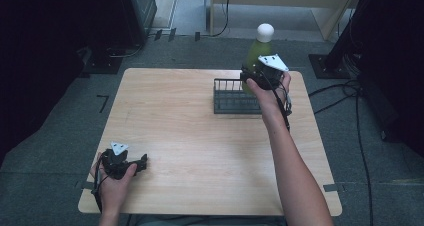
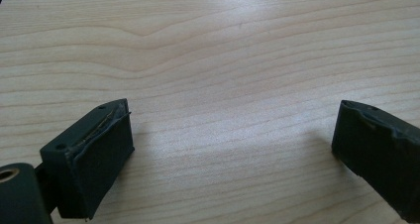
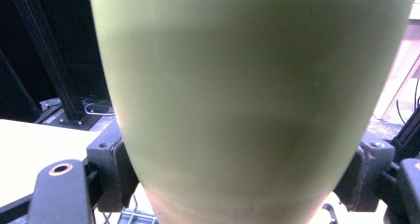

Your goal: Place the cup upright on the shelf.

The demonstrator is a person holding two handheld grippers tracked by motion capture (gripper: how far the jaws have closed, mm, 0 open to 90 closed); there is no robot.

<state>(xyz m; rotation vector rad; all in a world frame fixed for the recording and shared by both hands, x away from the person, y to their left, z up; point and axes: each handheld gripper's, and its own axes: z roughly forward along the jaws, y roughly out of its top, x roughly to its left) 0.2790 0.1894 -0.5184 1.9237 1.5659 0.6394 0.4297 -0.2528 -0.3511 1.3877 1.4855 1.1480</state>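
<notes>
In the high view, a light wooden table (image 1: 190,151) stands on grey carpet. The right gripper (image 1: 250,78), held in the person's right hand (image 1: 270,88), is up at the far right part of the table, carrying a grey three-cornered plate on top. In front of it stands a green bottle (image 1: 257,51) with a white rounded cap (image 1: 265,32), upright, its lower body hidden behind the gripper. A dark wire rack (image 1: 231,97) sits on the table just beside the hand, on its left; the bottle rises at the rack's far right corner (whether it rests in the rack or is lifted above it, I cannot tell). The left gripper (image 1: 142,162) lies low at the near left corner of the table, held by the left hand (image 1: 112,183), well apart from the bottle and rack.

In the left gripper view, the two black jaws are spread wide, with bare wood grain of the table (image 2: 223,60) between them.

In the right gripper view, the green bottle (image 3: 247,100) sits directly between the jaws, its sides touching both pads (image 3: 121,169); the gripper is pinching the bottle's body. A bit of the wire rack (image 3: 133,216) shows below.
</notes>
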